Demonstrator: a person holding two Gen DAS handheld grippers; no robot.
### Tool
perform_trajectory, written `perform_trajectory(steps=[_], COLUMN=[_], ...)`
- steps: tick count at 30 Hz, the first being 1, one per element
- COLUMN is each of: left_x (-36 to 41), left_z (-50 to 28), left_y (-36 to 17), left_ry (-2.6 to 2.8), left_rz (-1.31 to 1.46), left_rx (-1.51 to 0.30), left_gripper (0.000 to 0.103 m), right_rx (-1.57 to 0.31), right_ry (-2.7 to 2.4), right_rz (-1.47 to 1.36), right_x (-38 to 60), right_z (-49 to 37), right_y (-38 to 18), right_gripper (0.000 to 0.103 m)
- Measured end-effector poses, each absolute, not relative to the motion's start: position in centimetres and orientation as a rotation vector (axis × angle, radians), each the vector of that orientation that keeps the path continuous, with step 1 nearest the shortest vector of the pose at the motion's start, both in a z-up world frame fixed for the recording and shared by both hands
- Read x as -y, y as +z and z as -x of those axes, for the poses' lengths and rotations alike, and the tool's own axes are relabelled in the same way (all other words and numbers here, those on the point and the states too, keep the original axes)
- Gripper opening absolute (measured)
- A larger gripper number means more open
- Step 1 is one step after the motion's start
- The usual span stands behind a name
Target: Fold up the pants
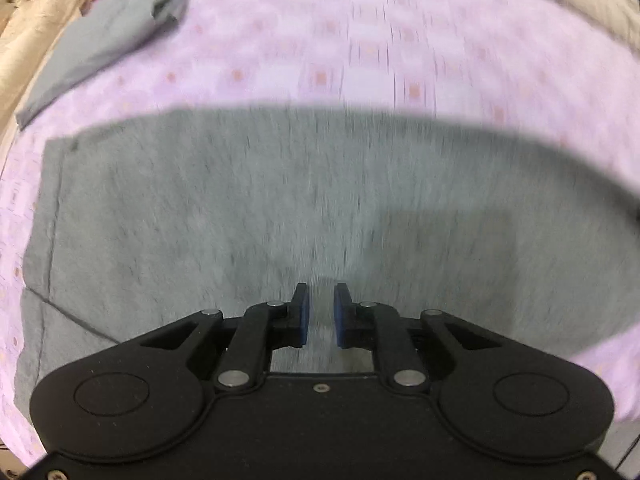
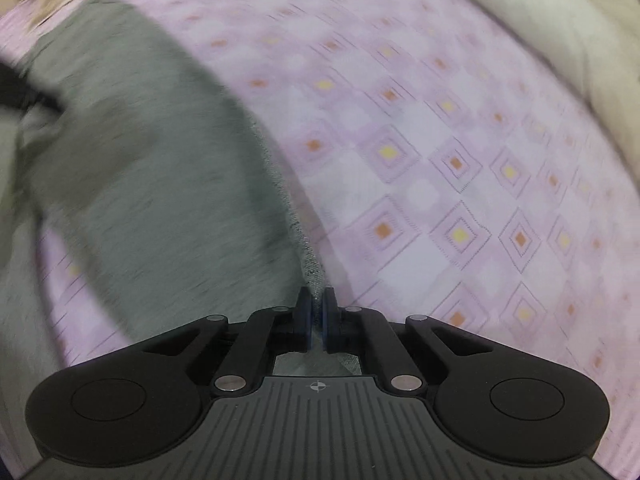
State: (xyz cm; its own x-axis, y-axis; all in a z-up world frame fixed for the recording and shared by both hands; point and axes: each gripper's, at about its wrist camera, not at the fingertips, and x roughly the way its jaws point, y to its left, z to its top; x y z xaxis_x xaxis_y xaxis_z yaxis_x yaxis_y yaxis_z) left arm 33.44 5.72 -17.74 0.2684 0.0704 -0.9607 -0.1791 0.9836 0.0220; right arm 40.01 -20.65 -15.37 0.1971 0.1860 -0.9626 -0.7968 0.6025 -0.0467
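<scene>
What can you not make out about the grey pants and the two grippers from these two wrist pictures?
- Left wrist view: the pants are smeared by motion blur; the edges cut them off.
- Left gripper: its body hides the cloth beneath.
- Right wrist view: how much hem the right gripper pinches is hidden by its pads.

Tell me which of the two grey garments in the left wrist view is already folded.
The lighter grey garment at the far left edge of the pink bedsheet, lying as a compact layered bundle. The darker grey pants lie spread flat under the left gripper.
</scene>
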Motion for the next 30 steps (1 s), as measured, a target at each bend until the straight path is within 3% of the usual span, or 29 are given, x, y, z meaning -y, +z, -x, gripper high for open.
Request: perform_trajectory(steps=[9,17,22,23,26,30], left_x=[-7.5,-7.4,-8.3,-8.3,-7.9,-7.5], left_z=[-38.2,-40.1,-40.0,-40.3,-41.0,-41.2], left_y=[-16.6,-19.6,-18.1,-17.8,-17.6,-18.3], left_ry=[0.127,0.158,0.187,0.194,0.222,0.249], left_rz=[0.392,0.420,0.540,0.532,0.460,0.406], left_rx=[-1.302,-1.418,-1.359,-1.352,-1.348,-1.372], left_gripper=[0.024,0.025,0.025,0.026,0.042,0.045], right_rx=[-1.037,-1.056,-1.056,-1.056,-1.059,-1.064], right_ry=[0.710,0.642,0.642,0.644,0.647,0.645], right_rz=[0.769,0.667,0.654,0.655,0.657,0.645], right_x=[19.4,19.9,20.3,20.2,20.0,20.1], right_z=[-28.1,-27.2,-27.1,-27.1,-26.9,-26.8], right_y=[-15.3,-15.3,-15.1,-15.1,-15.5,-15.8], right_gripper=[0.005,0.005,0.005,0.005,0.005,0.005])
